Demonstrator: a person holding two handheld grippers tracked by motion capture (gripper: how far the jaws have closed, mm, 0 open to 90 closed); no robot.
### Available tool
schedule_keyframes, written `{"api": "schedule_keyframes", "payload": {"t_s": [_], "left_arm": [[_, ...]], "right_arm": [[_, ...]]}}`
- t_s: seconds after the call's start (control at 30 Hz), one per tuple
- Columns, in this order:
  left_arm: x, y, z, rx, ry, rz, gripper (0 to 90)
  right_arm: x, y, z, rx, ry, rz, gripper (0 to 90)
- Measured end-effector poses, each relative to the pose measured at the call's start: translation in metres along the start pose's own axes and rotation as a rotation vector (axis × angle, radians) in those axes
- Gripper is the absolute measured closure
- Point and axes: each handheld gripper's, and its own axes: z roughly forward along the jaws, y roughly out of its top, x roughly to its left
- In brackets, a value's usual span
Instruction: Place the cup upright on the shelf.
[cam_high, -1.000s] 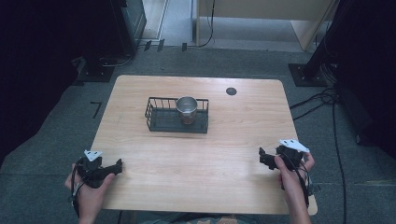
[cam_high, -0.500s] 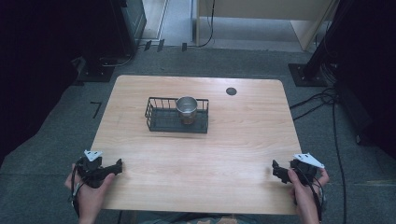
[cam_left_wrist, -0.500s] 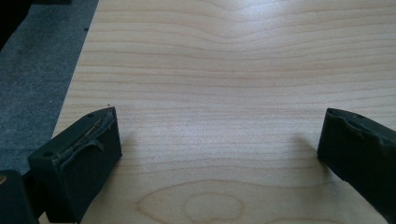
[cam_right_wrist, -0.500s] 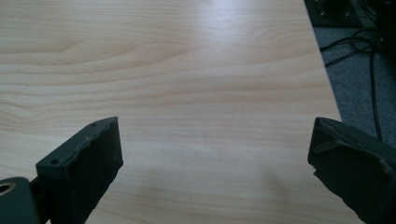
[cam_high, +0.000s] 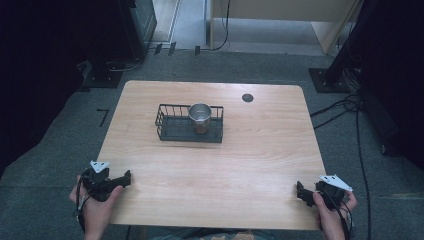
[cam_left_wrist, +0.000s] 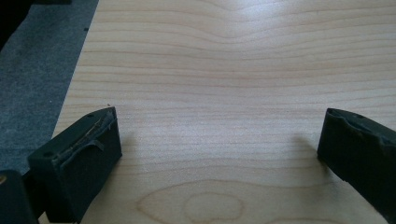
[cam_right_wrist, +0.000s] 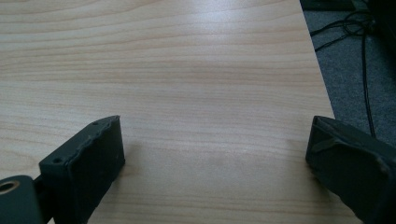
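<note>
Your left gripper (cam_high: 116, 181) at lower left and right gripper (cam_high: 306, 194) at lower right rest spread and empty, the right's jaws just narrowing slightly. The metal cup (cam_high: 200, 116) stands in the wire basket (cam_high: 170, 128) at upper centre; reaching carelessly, your jaw could snag the basket's rim and tip the cup.

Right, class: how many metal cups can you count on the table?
1: a metal cup stands inside the black wire basket, toward its right end, at the table's middle.

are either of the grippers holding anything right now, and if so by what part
Nothing is held. The left gripper and right gripper both have open jaws with only bare table between them. The metal cup stands untouched in the wire basket.
</note>
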Motion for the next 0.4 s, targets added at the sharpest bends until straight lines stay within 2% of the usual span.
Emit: {"api": "schedule_keyframes", "payload": {"t_s": [0.1, 0.4], "left_arm": [[0.0, 0.0, 0.0, 0.0, 0.0, 0.0, 0.0], [0.0, 0.0, 0.0, 0.0, 0.0, 0.0, 0.0]], "right_arm": [[0.0009, 0.0, 0.0006, 0.005, 0.017, -0.018, 1.7], [0.001, 0.0, 0.0008, 0.007, 0.018, -0.019, 1.5]]}}
